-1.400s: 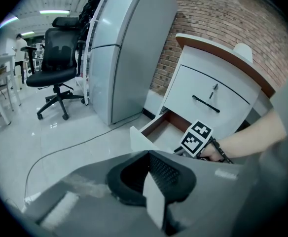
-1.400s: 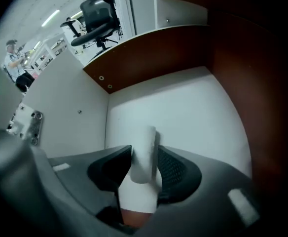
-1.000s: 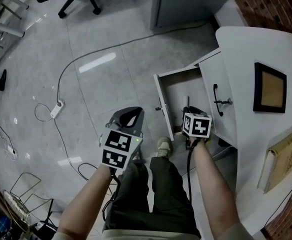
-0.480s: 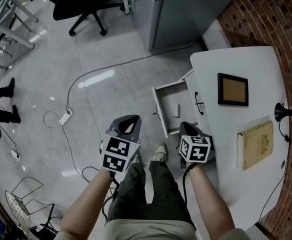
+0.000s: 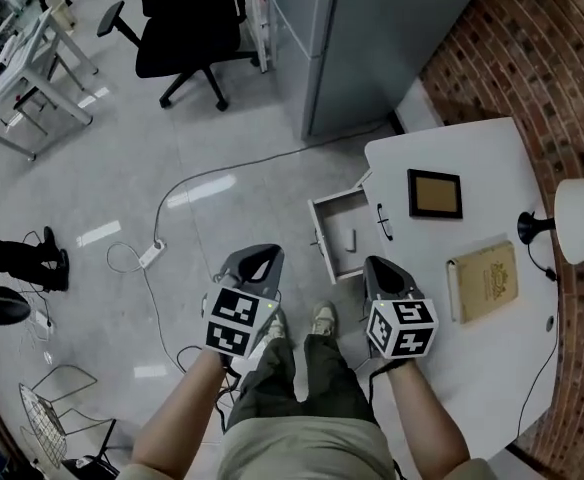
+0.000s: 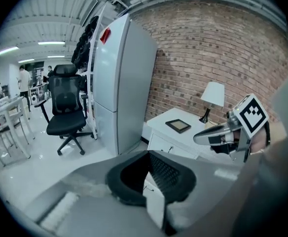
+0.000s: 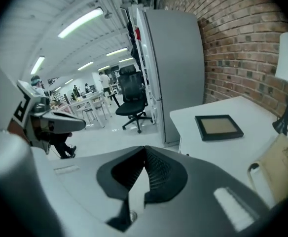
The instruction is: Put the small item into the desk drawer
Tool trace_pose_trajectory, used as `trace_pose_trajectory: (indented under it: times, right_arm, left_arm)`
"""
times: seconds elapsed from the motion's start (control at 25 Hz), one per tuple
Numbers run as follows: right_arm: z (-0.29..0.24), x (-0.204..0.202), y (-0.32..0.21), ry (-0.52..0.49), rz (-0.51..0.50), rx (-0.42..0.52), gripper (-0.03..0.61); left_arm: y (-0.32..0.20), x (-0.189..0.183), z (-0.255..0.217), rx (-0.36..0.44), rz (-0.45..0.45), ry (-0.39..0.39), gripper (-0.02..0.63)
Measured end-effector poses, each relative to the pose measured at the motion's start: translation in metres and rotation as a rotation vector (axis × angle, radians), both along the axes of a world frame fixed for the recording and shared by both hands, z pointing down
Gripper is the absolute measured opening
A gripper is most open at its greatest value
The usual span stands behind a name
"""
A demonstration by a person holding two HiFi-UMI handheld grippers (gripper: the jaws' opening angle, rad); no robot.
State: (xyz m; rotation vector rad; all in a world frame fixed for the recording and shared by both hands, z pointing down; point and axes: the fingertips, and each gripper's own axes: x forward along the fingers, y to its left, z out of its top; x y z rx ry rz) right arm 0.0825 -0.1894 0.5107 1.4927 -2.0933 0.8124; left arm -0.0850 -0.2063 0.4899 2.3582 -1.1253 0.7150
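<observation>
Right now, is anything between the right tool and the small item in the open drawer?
Nothing visible. The small item lies uncovered in the open drawer; the right tool, shut and empty, is held apart.

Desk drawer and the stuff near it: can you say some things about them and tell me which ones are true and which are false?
1. The desk drawer is open. True.
2. A small white item lies inside the drawer. True.
3. The right gripper is holding the small item. False: its jaws are together with nothing between them.
4. The picture frame lies on the floor. False: it lies on the white desk.
5. A book lies on the desk. True.
</observation>
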Motion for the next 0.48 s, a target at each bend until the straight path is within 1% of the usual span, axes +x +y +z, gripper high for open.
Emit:
trace_pose_trajectory:
  times: [0.12, 0.36, 0.48]
  right_arm:
    - [-0.049, 0.000, -0.001, -0.022, -0.005, 0.066, 0.005]
    - [-0.143, -0.005, 0.003, -0.049, -0.012, 0.201, 0.005]
    - [-0.187, -0.005, 0.008, -0.040, -0.027, 0.271, 0.005]
  left_arm:
    - [0.005, 0.001, -0.037, 0.044, 0.005, 0.010, 0.003]
    - [0.012, -0.004, -0.112, 0.162, 0.012, 0.018, 0.002]
    - [0.015, -0.001, -0.151, 0.223, 0.027, 0.028, 0.003]
